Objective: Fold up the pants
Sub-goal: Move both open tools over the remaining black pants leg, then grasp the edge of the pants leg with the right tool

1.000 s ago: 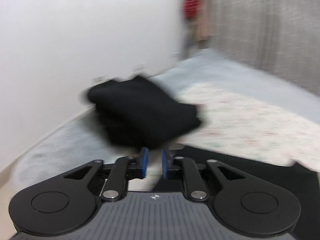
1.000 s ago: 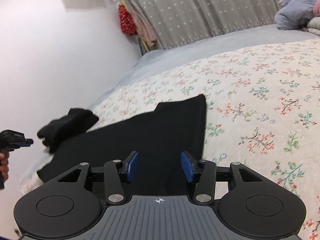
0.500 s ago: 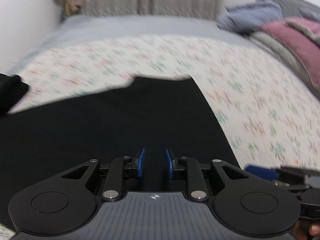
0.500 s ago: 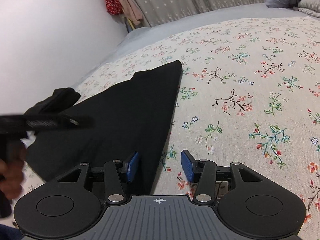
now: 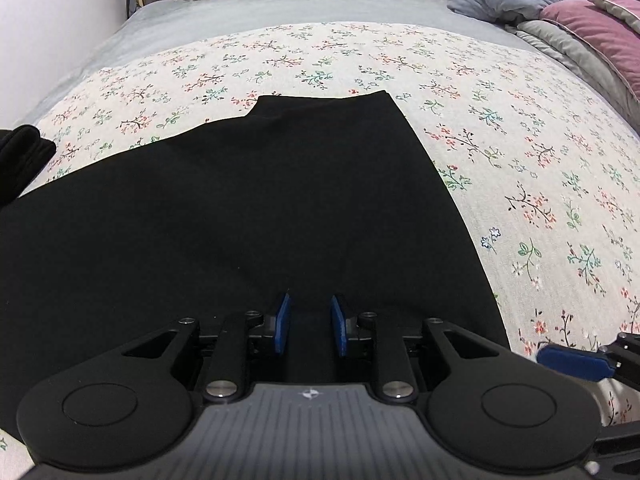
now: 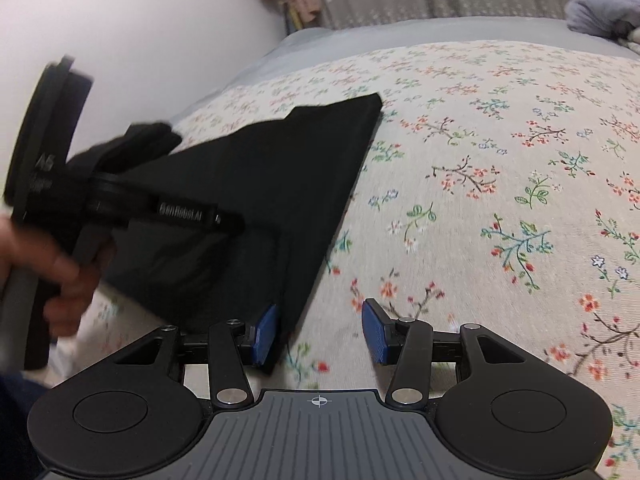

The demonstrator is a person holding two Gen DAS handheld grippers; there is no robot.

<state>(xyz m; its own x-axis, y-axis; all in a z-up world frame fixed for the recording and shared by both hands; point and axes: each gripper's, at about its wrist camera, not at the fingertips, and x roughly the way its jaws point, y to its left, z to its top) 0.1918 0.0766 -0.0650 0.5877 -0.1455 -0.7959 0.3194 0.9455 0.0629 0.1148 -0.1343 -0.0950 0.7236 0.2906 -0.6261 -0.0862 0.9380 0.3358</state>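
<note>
Black pants (image 5: 256,208); floral cream bedspread (image 5: 540,168); blue claw pads (image 5: 283,323).

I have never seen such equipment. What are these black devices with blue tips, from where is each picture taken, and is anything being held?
A person holds one tool in each hand. Each picture comes from a camera on a tool, looking along its two blue-padded fingers. The left hand-held gripper is over the flat black pants on the floral bedspread; its jaws are a little apart, holding nothing. The right hand-held gripper is open wider at the pants' near corner, also holding nothing. A bundled black garment lies to the left.
</note>
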